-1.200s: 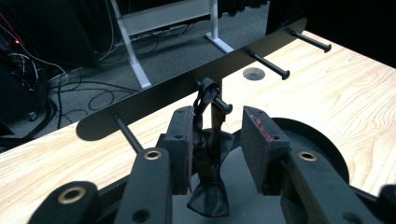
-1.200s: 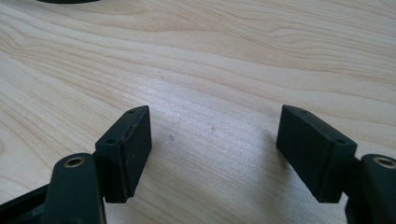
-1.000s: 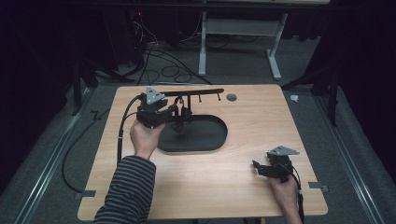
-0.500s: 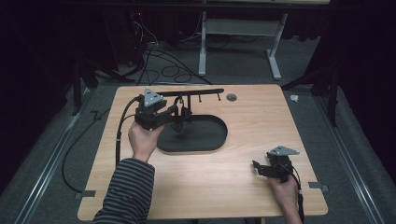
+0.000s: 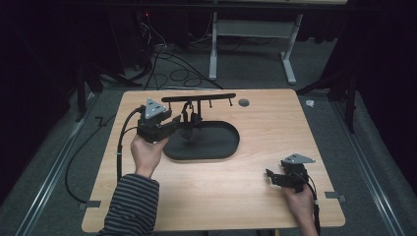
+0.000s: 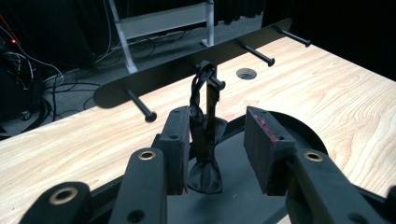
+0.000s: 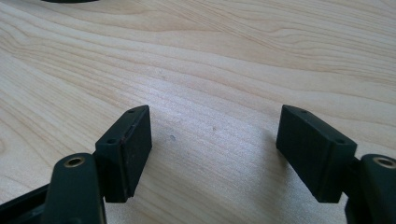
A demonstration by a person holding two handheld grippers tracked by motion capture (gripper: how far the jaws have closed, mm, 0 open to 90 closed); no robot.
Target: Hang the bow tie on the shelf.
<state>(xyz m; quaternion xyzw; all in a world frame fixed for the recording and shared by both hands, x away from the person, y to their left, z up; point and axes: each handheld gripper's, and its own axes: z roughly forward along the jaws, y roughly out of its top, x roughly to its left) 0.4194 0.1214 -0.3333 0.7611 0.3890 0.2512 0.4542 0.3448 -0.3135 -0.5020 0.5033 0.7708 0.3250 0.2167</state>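
Reaching my left gripper (image 6: pixel 217 154) around the small black pouch (image 6: pixel 204 175) hanging by its strap from a peg (image 6: pixel 215 82) of the rack, over the dark tray (image 5: pixel 221 147); jaws are standing apart, pouch touching one pad. Next, I judge, closing on it and lifting the strap off. My right gripper (image 7: pixel 215 154) is idling spread above the table's (image 5: pixel 236 196) near right.

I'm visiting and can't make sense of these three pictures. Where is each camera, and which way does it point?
High view: fixed above the person's side, looking forward and down on the table; a striped sleeve, both hands, left gripper and right gripper show.
Left gripper view: rides that gripper, looking along its open jaws at a small black pouch hanging from the peg rack.
Right gripper view: rides its gripper, facing bare tabletop between open jaws.
Shared: high and left gripper views both show rack and pouch.
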